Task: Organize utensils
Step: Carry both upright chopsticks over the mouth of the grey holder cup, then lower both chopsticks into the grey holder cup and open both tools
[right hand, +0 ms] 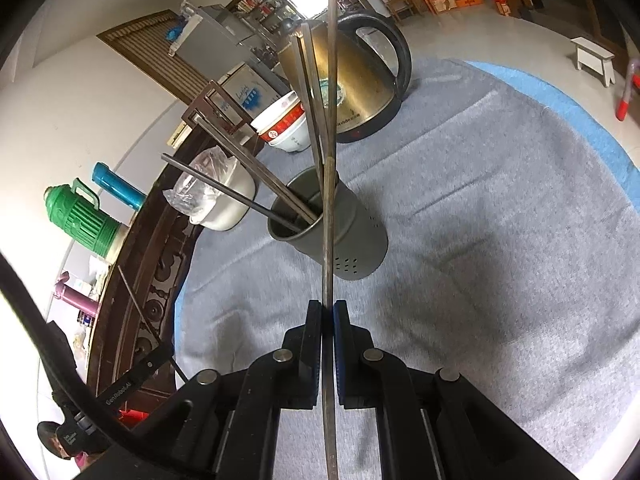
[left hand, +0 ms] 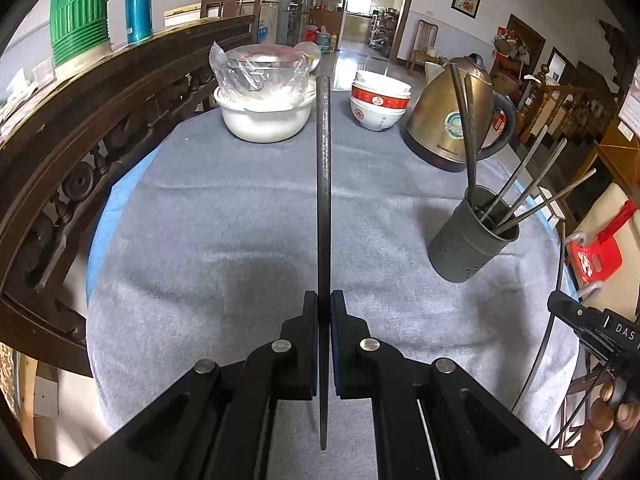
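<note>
My left gripper (left hand: 324, 300) is shut on a dark chopstick (left hand: 323, 184) that points straight ahead above the grey cloth. A grey perforated utensil holder (left hand: 472, 236) stands to its right with several chopsticks in it. My right gripper (right hand: 328, 308) is shut on a metal chopstick (right hand: 329, 208) that runs forward past the holder (right hand: 344, 236), in front of its rim. Several chopsticks (right hand: 240, 160) lean out of the holder. The right gripper also shows at the right edge of the left wrist view (left hand: 560, 304).
A brass kettle (left hand: 452, 112), stacked red-and-white bowls (left hand: 378, 104) and a white pot with a plastic-wrapped bowl (left hand: 266, 116) stand at the far side of the round table (left hand: 224, 216). A dark carved wooden rail (left hand: 88, 128) runs along the left with a green jug (left hand: 80, 12).
</note>
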`<state>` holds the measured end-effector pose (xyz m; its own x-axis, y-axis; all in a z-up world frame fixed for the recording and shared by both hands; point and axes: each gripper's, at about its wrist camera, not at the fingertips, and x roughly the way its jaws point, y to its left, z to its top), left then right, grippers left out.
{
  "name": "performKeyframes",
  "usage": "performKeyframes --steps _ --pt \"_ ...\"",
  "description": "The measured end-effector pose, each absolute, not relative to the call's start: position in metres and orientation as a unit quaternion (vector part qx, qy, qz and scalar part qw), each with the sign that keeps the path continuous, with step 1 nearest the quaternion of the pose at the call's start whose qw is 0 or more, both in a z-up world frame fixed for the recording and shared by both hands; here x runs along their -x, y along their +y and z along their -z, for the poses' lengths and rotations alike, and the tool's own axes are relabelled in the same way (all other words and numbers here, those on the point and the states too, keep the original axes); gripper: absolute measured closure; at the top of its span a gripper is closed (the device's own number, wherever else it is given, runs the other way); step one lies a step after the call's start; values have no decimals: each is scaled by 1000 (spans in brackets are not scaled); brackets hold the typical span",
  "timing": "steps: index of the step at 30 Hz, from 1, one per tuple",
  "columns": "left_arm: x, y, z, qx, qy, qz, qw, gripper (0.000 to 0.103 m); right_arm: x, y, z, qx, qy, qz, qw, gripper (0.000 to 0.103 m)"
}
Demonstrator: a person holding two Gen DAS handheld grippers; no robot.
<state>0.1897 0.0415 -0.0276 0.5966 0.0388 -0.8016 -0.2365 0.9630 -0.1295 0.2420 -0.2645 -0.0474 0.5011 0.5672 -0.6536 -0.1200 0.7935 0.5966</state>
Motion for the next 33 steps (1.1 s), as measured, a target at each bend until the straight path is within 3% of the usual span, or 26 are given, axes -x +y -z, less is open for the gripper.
performKeyframes --steps 13,20,26,33 --pt "-209 34 17 131 425 -59 894 97 -251 -279 33 -268 420 -187 846 97" --pt "-230 20 -23 162 345 -37 924 97 -255 -290 -5 -274 329 -147 892 97" --pt "-250 13 -50 204 258 -25 944 97 -276 -321 -1 -347 290 -105 886 97" --pt "-281 -3 -56 226 235 -30 945 97 -316 -358 8 -443 241 -58 862 97"
